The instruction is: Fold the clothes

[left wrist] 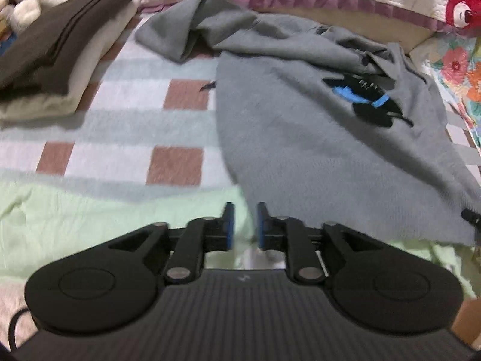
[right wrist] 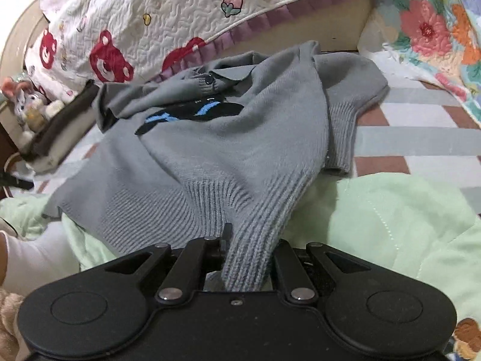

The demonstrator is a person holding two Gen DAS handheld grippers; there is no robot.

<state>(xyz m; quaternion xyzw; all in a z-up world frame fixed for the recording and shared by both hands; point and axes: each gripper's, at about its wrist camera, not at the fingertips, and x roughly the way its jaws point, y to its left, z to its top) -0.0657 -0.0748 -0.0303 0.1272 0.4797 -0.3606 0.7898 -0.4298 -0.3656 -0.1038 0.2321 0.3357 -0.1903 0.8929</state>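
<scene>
**A:** What is the right gripper (right wrist: 249, 258) doing?

**B:** It is pinching the grey sweater (right wrist: 228, 150). The ribbed bottom edge of the sweater is bunched up between its two fingers and squeezed tight. The cloth goes right up from the fingers, so that corner is lifted off the bed.

**A:** And the left gripper (left wrist: 244, 225)?

**B:** Its fingers are a little bit apart. You can see the blue pads (left wrist: 230, 228) with a small gap between them. Nothing is in the gap. The edge of the sweater (left wrist: 315, 150) is just past the tips, but I cannot tell if it touches them.

**A:** Where is the sweater?

**B:** It lies crumpled on the checked blanket (left wrist: 135, 126), with its bottom edge over the light green sheet (right wrist: 390, 216). It has a black and blue picture (right wrist: 192, 111) on the front and a collar with a dark button (right wrist: 209, 80).

**A:** Anything else there?

**B:** A pile of folded clothes (left wrist: 60, 51), brown on top and cream below, sits well apart on the left. A quilt with red bears (right wrist: 126, 30) hangs behind.
</scene>
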